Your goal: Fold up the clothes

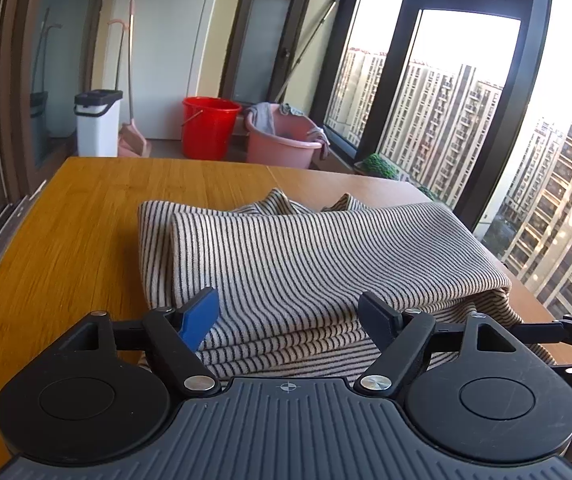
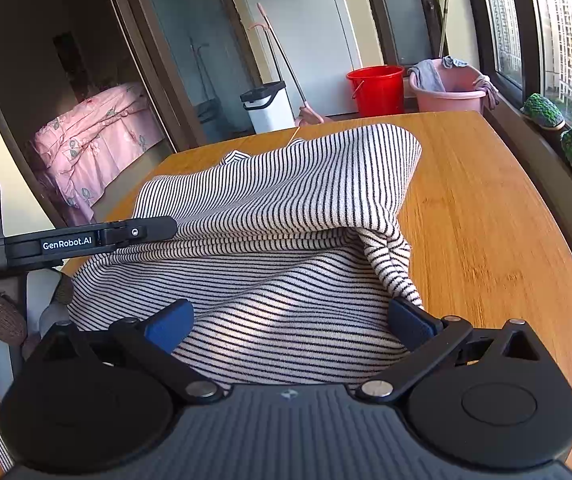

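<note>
Left gripper (image 1: 290,318): nearest the lens in the left wrist view, jaws spread wide over the near edge of the folded pile, blue pad (image 1: 200,322) on the left and dark pad (image 1: 378,320) on the right, nothing pinched between them
Right gripper (image 2: 290,326): jaws equally wide, cloth lying between the pads but not clamped; it grips nothing
Striped garment (image 1: 310,256): beige knit with thin dark stripes, folded into several layers on the wooden table (image 1: 98,208), sitting toward the near right part of it
Top layer: a rounded fold lies across the pile; on the right side a loose flap (image 2: 390,260) droops out from under it
Step in hand (judged): the last fold looks laid down and let go, so tidying or a further fold comes next
How to do it well: tuck the drooping flap under first, then take the near edge with both grippers at matching points, pinch all layers together, and carry them over evenly so the stripes stay parallel
Risk: a grip on the top layer alone would drag it off the pile
Far side: red bucket (image 1: 210,128) and pink basin (image 1: 282,136) on the floor, well apart from the work
</note>
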Available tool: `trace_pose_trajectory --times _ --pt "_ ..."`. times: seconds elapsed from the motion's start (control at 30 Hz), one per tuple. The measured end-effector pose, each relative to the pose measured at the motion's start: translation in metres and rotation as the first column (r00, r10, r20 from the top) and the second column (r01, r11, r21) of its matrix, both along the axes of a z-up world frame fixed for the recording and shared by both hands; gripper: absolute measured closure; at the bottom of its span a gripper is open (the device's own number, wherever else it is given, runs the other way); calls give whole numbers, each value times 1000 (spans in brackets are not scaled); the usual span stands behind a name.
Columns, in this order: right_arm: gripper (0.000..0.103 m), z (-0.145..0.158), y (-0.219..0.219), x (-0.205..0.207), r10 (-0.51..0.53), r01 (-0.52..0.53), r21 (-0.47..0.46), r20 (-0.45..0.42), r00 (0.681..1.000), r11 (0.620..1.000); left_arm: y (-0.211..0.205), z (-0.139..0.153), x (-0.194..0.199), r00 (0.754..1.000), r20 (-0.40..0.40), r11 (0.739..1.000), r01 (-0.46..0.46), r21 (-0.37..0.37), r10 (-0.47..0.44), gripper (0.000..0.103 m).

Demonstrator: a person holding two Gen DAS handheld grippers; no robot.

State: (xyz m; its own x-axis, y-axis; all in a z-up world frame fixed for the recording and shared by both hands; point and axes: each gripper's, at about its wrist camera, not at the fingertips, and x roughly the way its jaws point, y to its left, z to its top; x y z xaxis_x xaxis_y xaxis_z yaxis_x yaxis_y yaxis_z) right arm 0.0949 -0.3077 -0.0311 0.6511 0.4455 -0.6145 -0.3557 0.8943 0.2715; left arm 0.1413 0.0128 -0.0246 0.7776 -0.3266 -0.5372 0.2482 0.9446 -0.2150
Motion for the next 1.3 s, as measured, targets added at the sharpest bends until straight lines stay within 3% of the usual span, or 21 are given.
trace_pose_trajectory --times 0.4,0.57,0.73,0.8,0.87,0.93,1.1,1.2,1.3 --pt "0 1 23 -4 17 -15 -150 16 1000 989 -4 -1 1 1000 4 1000 18 -3 -18 12" --pt "0 7 13 -3 28 -26 -99 15 999 995 -4 -2 0 1000 4 1000 19 -8 -19 12" --pt "1 51 8 1 10 15 -124 200 980 992 0 -1 0 1000 9 999 7 -36 -6 11" --pt "15 62 9 10 5 34 -155 247 969 987 10 4 -6 999 31 995 -39 -90 42 8" --pt "48 65 9 21 12 31 -170 246 969 985 21 10 -9 995 43 989 -89 -119 95 7" --pt "56 65 10 35 13 31 -187 229 973 982 24 14 -5 992 38 989 -113 -93 117 16" --pt "56 55 5 48 -19 54 -163 207 978 985 13 12 20 993 -30 993 -116 24 117 24" --pt "47 47 -1 45 -23 50 -142 190 982 989 9 6 29 992 -48 992 -111 61 114 54" --pt "41 44 -6 44 -25 53 -144 185 982 988 7 12 29 997 -1 995 -77 64 77 89"
